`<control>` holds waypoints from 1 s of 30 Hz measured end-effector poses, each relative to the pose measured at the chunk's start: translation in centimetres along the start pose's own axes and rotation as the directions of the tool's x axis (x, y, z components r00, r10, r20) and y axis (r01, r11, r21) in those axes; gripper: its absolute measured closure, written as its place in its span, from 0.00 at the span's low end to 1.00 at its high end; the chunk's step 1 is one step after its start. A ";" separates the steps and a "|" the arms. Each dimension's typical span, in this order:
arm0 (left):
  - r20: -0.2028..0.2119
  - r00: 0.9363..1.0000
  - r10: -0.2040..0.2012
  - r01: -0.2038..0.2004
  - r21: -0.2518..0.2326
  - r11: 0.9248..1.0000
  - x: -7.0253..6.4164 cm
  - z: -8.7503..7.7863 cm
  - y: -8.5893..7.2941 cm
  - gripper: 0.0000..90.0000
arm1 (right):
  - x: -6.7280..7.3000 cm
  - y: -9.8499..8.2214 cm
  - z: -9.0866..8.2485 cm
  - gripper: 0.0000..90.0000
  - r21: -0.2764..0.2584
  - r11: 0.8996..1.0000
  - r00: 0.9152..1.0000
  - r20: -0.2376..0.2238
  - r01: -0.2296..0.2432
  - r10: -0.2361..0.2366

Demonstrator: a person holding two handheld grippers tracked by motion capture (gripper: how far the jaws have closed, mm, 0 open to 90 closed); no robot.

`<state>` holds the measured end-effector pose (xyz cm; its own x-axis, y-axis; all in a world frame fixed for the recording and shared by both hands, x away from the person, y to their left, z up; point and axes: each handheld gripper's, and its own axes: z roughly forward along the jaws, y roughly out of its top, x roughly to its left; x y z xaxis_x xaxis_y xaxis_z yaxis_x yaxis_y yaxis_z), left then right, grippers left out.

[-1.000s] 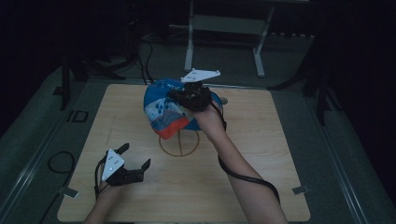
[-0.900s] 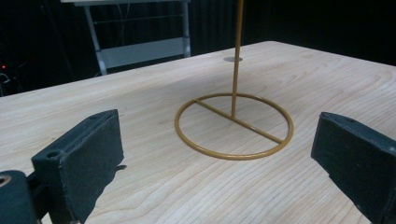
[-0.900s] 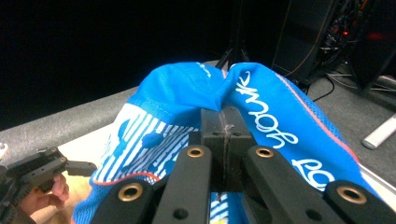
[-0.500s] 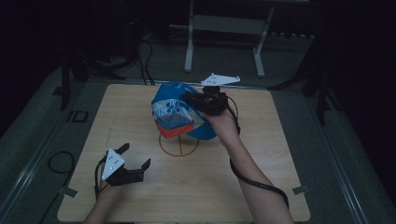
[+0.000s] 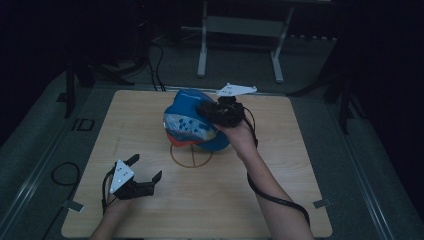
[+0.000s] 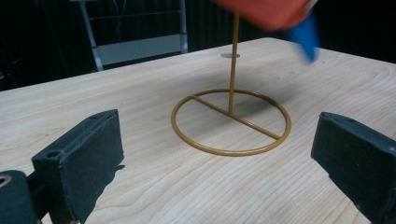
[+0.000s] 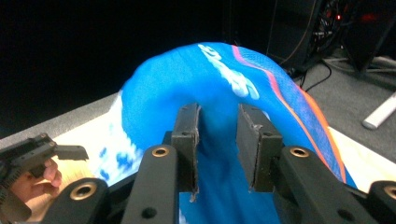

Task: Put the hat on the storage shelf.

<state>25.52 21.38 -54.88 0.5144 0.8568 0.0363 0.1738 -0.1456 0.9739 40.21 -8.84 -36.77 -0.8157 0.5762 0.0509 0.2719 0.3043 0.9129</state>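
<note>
A blue cap (image 5: pixel 192 122) with white print and an orange under-brim sits on top of a gold wire stand (image 5: pixel 191 156) at the middle of the table. My right gripper (image 5: pixel 212 112) is at the cap's right side. In the right gripper view its jaws have just been opening and stand a little apart, with the cap's blue cloth (image 7: pixel 224 79) between them and no pad pressing on it. My left gripper (image 5: pixel 147 166) rests open near the front left of the table. Its view looks between wide jaws at the stand's ring (image 6: pixel 231 151) and the cap's orange brim (image 6: pixel 266 11).
The wooden tabletop (image 5: pixel 300 165) has bare room on all sides of the stand. A metal frame (image 5: pixel 240 25) stands on the floor behind the table. Cables (image 5: pixel 60 172) lie on the floor at the left. A black cable trails along the right forearm.
The right gripper moved to the right and slightly down with the cap, which now sits lower over the stand. Its jaws have parted. The left gripper stayed still.
</note>
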 end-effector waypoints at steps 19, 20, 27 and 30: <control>0.008 1.000 0.002 -0.002 -0.001 1.000 -0.1 0.1 -0.1 0.03 | -0.8 -1.0 -1.1 0.65 -0.014 0.999 0.999 -0.015 -0.036 0.036; 0.006 1.000 0.002 -0.002 -0.001 1.000 -0.1 0.0 -0.1 0.03 | -0.9 -1.2 -1.4 0.59 -0.019 0.999 0.999 -0.015 -0.040 0.040; 0.007 1.000 0.000 0.000 -0.001 1.000 0.0 0.0 -0.1 0.03 | -0.9 -2.4 -2.6 0.36 -0.022 1.000 0.999 -0.033 -0.008 0.007; 0.010 1.000 0.001 -0.001 -0.002 1.000 -0.1 0.1 -0.1 0.03 | -0.9 -2.8 -2.8 0.30 -0.029 1.000 0.998 -0.058 -0.012 0.010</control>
<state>25.54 21.29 -54.98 0.5233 0.8515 0.0346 0.1721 -0.1454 0.9743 38.77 -12.40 -38.24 -0.8413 0.5341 0.0834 0.2666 0.2758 0.9235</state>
